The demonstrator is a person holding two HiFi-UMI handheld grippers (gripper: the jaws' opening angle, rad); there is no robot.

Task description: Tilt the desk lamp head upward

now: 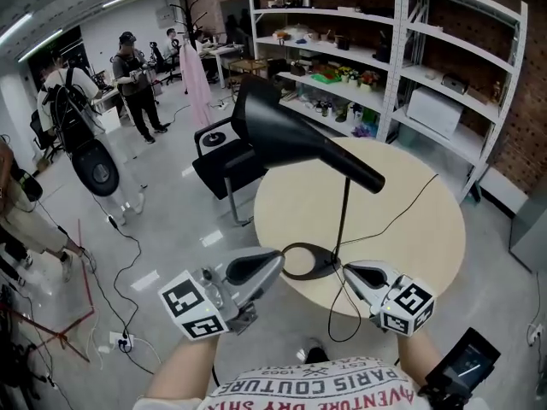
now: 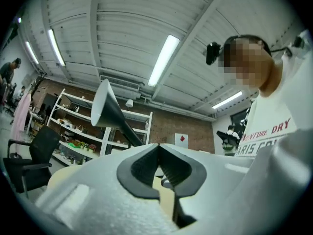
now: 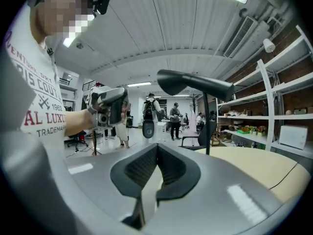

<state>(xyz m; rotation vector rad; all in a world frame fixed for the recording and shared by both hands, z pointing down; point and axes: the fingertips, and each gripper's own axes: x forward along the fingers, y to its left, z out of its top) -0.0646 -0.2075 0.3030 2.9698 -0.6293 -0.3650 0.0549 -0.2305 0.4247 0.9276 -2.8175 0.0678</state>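
Black cone-headed desk lamp (image 1: 291, 126) stands at the round beige table's (image 1: 419, 229) near edge, left gripper (image 1: 275, 259) and right gripper (image 1: 349, 272) flanking its ring base (image 1: 303, 261), both closed and empty; looks pre-grasp, so next: open, reach the head, lever it upward.

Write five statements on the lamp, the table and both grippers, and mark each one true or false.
1. The desk lamp carries a cone-shaped head on a thin stem. True.
2. The left gripper is clamped on that head. False: its jaws are together on nothing, down by the lamp's base.
3. The right gripper is shut and empty. True.
4. The lamp stands on a square table. False: the table is round.
5. A cable lies across the tabletop. True.
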